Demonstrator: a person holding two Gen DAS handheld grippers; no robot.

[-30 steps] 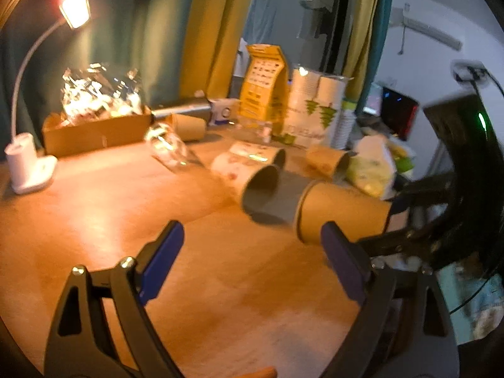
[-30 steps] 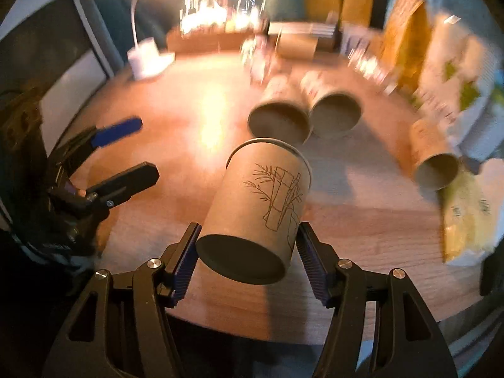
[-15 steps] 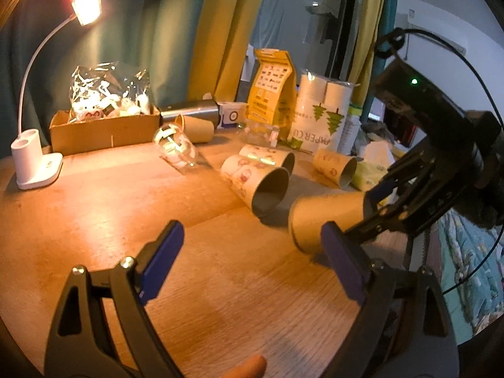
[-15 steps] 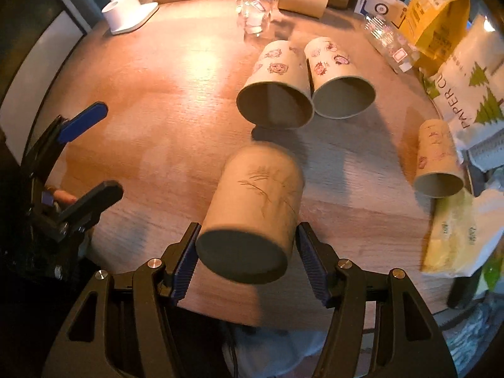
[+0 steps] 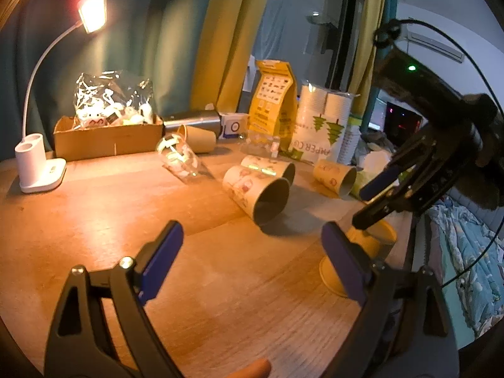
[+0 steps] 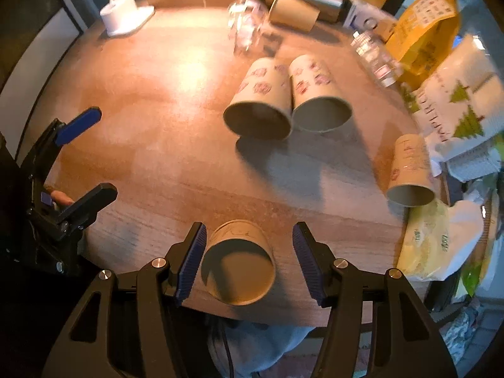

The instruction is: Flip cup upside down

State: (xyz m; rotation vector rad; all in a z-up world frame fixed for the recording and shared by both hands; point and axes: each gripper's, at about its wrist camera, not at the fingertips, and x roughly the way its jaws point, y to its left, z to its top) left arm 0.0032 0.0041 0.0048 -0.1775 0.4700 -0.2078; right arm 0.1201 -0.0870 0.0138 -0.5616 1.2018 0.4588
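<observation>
Lamplit and crowded, the round wooden table [image 6: 163,119] is carrying the scene; nearest the lens, the right gripper [image 6: 250,261] is standing wide, its blue pads flanking but apparently not touching the brown paper cup [image 6: 238,267], which is sitting at the near table edge with its wide rim down and its recessed base facing up; in the left wrist view the same cup [image 5: 375,239] is showing upside down beneath the right gripper's fingers; the flip is looking done and the release is in hand, so the next move is calling for a straight lift clear without nudging the cup off the edge; the left gripper [image 5: 252,267] is hovering spread and empty over bare wood to the side; beyond, two printed paper cups [image 6: 289,94] are lying on their sides, touching, mouths toward the camera, with another cup [image 6: 409,170] on its side farther right; at the back, a white pack with green trees [image 5: 324,126] is reading "PAPER CU", partly hidden; a yellow pouch [image 5: 274,107] is carrying print too small to read; a white desk lamp [image 5: 41,163] is glowing at far left beside a cardboard box [image 5: 107,138].
</observation>
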